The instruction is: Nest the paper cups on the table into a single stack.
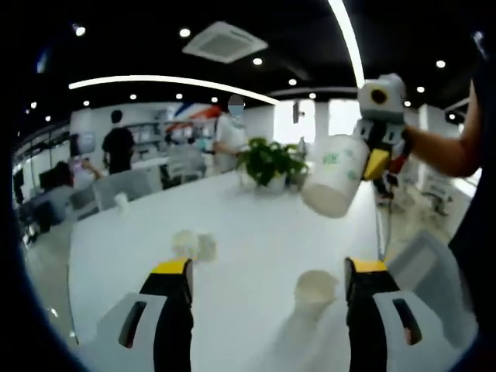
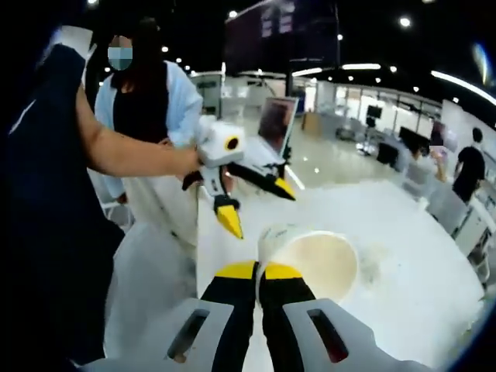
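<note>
- Paper cups are split up: one held cup (image 1: 335,175) rides tilted in the right gripper (image 1: 377,159), whose jaws are pinched together on its rim, likely so it can be carried over another cup.
- An upright cup (image 1: 315,287) stands just ahead of the left gripper (image 1: 267,283), nearer its right jaw; two more cups (image 1: 194,245) sit ahead of its left jaw.
- That gripper's jaws stand wide apart, grasping nothing, probably ready to steady a cup.
- A long white table (image 1: 256,217) carries a potted plant (image 1: 270,163); the room is an open office with ceiling lights and people standing.
</note>
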